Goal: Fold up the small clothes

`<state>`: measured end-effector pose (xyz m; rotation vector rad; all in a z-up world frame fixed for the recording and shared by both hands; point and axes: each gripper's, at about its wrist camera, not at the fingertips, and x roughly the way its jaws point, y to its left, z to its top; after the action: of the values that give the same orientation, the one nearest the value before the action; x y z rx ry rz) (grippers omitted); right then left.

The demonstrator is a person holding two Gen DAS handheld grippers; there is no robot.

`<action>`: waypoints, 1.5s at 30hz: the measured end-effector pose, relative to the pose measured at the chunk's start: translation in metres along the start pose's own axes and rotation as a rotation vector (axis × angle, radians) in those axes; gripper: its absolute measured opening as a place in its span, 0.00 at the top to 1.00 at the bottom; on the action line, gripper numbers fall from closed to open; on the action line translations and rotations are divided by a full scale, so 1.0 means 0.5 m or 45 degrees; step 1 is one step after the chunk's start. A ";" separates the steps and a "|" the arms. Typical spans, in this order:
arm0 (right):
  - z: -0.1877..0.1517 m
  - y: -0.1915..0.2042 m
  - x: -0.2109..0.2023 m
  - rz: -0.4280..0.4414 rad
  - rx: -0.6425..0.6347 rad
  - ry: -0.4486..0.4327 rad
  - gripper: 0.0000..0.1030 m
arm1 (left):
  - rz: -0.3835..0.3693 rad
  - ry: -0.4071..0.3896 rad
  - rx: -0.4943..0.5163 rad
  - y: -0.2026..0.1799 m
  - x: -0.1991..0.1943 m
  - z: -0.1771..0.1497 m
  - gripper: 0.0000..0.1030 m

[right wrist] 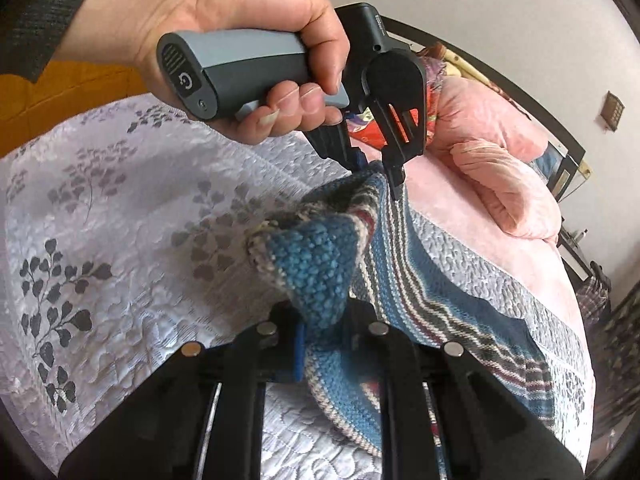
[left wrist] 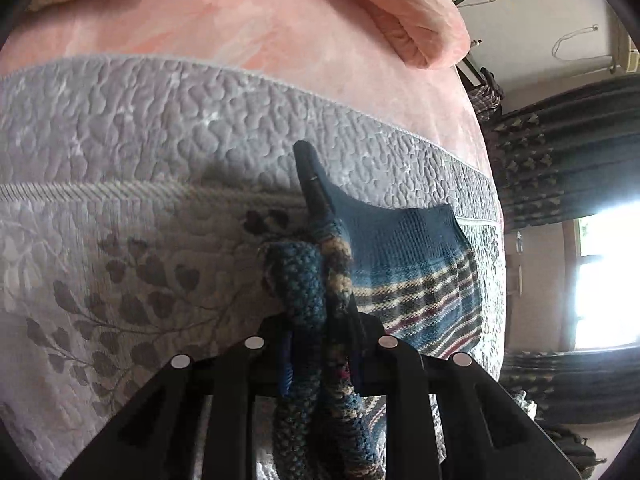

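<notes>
**Both grippers pinching the knit — it's floppy**

You're holding the striped knit garment (right wrist: 316, 268) bunched above the grey quilt (right wrist: 120, 208). Left gripper (right wrist: 376, 168) at 12 o'clock and right gripper (right wrist: 320, 344) are both clamping edges — it's sagging, soft, light; take corners.

You're pinching a coarse, nubbly knit garment (right wrist: 316, 276), wool-like, matt. Both grippers, left (right wrist: 376, 168) and right (right wrist: 320, 344), are matt black plastic; the left's handle (right wrist: 248, 68) is smooth grey plastic. Quilted bedspread (left wrist: 140, 128) has a faint sheen; pink blanket (left wrist: 404, 8) looks plush.
</notes>
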<state>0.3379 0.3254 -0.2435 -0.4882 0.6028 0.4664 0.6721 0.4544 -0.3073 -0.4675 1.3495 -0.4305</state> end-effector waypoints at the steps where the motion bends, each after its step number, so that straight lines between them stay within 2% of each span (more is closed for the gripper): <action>1: 0.002 -0.008 -0.006 0.001 0.012 -0.005 0.89 | 0.008 -0.002 0.006 -0.011 -0.003 0.003 0.80; 22: 0.014 -0.117 -0.086 -0.014 0.156 -0.072 0.89 | 0.121 -0.026 0.088 -0.157 -0.043 0.019 0.80; 45: -0.014 -0.254 -0.167 -0.068 0.297 -0.120 0.89 | 0.180 -0.045 0.184 -0.347 -0.022 0.038 0.81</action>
<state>0.3430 0.1994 -0.1588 -0.2582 0.5437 0.3611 0.6842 0.3174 -0.1997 -0.2574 1.2983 -0.3978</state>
